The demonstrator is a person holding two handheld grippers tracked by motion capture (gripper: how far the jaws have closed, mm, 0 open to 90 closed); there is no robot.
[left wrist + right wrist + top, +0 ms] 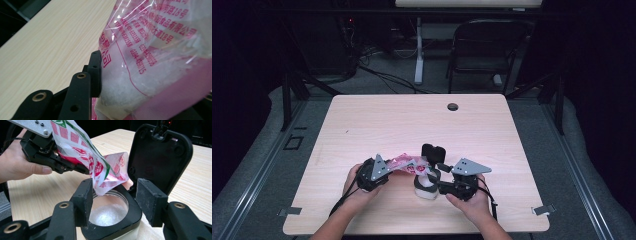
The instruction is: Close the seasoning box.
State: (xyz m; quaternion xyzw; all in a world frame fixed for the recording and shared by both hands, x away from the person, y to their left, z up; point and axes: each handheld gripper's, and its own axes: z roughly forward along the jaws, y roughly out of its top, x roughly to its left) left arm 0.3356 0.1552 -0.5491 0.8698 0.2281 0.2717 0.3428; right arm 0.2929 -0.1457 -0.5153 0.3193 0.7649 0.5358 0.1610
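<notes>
I see one bag (100, 167), clear plastic with red print and white grains inside, tilted at the centre of the right gripper view with its open mouth over one jar (110, 213). The jar sits low in the middle of that frame, a white tub with a black square collar, white grains in it, and its black lid (160, 155) swung up behind at the upper right. In the high view both lie at the lower centre of the table (412, 125).

My left gripper (373, 175) is clamped on the bag; in the left gripper view one black jaw presses into the plastic at the bottom centre. My right gripper (447, 187) has its two jaws on either side of the jar's collar, touching it and holding it steady.

Two hands come in from the bottom edge of the high view. The table is pale wood with one round hole (453, 106) near its far edge. Beyond it, in a dark room, one chair (484, 50) stands at the upper right, with cables on the grey floor.
</notes>
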